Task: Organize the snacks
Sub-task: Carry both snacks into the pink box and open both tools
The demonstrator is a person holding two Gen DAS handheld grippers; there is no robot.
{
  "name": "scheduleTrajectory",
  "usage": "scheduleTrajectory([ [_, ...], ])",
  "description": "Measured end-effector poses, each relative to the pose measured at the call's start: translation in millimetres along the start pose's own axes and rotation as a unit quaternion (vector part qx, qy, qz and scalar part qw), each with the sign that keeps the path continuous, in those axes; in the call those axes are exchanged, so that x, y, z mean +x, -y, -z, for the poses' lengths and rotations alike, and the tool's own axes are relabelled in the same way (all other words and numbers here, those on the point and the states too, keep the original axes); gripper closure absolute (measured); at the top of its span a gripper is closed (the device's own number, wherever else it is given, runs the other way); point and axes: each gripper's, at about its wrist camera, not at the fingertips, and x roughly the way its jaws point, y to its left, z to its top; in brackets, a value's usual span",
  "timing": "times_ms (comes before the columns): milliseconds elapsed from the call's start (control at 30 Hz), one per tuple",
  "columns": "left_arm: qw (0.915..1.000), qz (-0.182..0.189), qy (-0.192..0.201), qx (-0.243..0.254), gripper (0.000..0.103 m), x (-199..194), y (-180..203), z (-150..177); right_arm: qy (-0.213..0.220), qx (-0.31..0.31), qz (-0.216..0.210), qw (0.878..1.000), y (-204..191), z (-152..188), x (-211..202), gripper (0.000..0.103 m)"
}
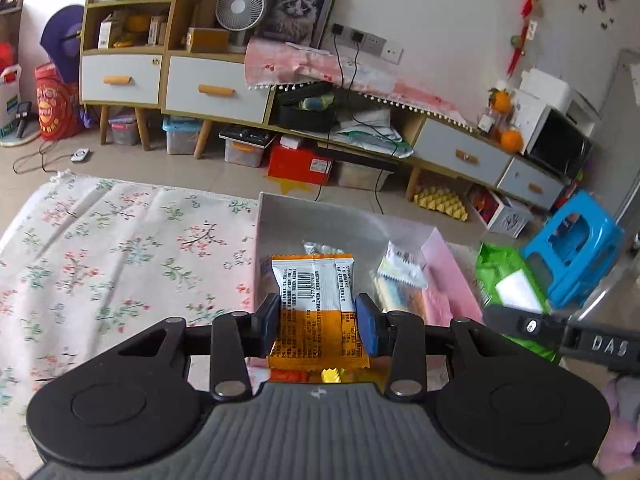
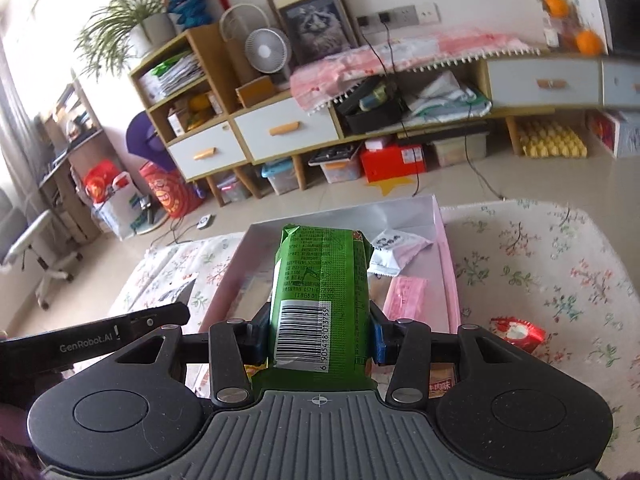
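Left tool (image 1: 318, 324) is pinching an orange snack packet (image 1: 314, 304) between its pads, over the pink box (image 1: 448, 276). Right tool (image 2: 320, 330) is gripping a green snack pack (image 2: 320, 292) above the same box.

Between my left gripper's (image 1: 316, 322) pads I have an orange-and-white snack packet (image 1: 314, 304), barcode side up, its far end reaching out over the tray. My right gripper (image 2: 320, 330) is clamped on a plump green snack pack (image 2: 320, 296), barcode facing me, lying lengthwise away from me. Ahead of and below both sits the pink-walled, silver-lined tray (image 2: 448, 264) with a white packet (image 2: 394, 250) and a pink one (image 2: 404, 296) inside; a red-and-white wrapper (image 2: 518, 332) lies right of my right gripper.
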Motion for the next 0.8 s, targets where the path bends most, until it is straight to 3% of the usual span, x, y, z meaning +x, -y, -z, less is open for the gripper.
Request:
scheduleTrajectory([
  [100, 0.9999, -0.009, -0.006, -0.013, 0.066, 18.0, -1.2, -2.7, -0.019, 0.019, -0.001, 1.0, 7.9, -1.4, 16.3, 0.059],
  [367, 0.9992, -0.021, -0.028, 0.016, 0.066, 47.6, 3.3, -9.4, -0.039, 0.046, 0.004, 0.998, 11.5, -20.5, 60.3, 0.059],
  [633, 0.9983, -0.022, -0.038, 0.039, 0.066, 54.4, -1.1, -2.4, -0.055, 0.044, 0.028, 0.997, 9.3, -34.3, 104.9, 0.059],
  [800, 0.9978, -0.026, -0.037, 0.049, 0.065, 55.2, -3.9, -3.6, -0.05, 0.057, 0.022, 0.997, 12.5, -35.8, 117.3, 0.059],
])
